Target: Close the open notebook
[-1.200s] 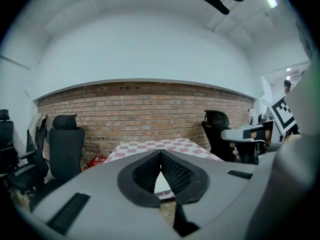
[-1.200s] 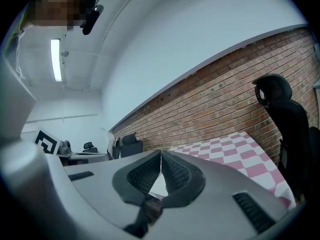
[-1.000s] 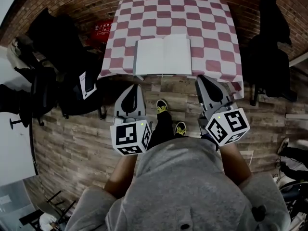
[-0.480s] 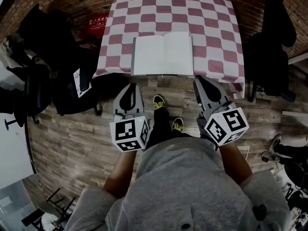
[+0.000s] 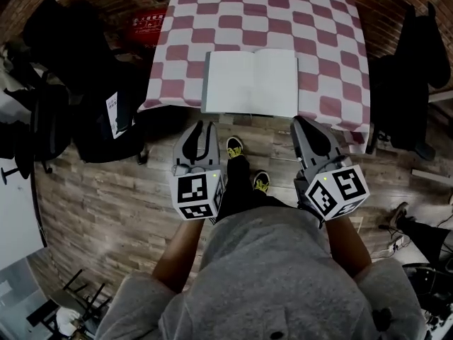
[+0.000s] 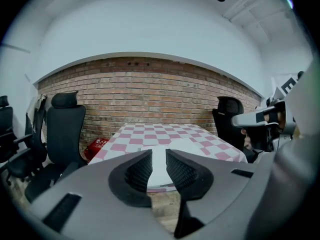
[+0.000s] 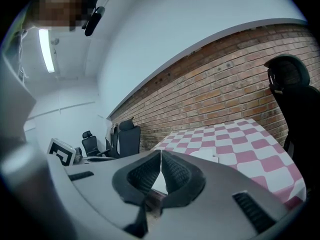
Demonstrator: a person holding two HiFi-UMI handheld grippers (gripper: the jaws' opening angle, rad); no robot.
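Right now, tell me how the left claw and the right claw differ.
The left claw has its jaws slightly apart, having just been opening; the right claw has its jaws meeting at the tips. The left claw points toward the left near corner of the open notebook, the right claw toward the right near corner. Both are empty and short of the notebook.

A brick wall (image 6: 150,91) backs a checked table (image 5: 269,20) on plank flooring (image 5: 106,197), black chairs (image 6: 65,129) beside.

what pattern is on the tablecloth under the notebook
Red-and-white checks on the tablecloth, clearest in the head view.
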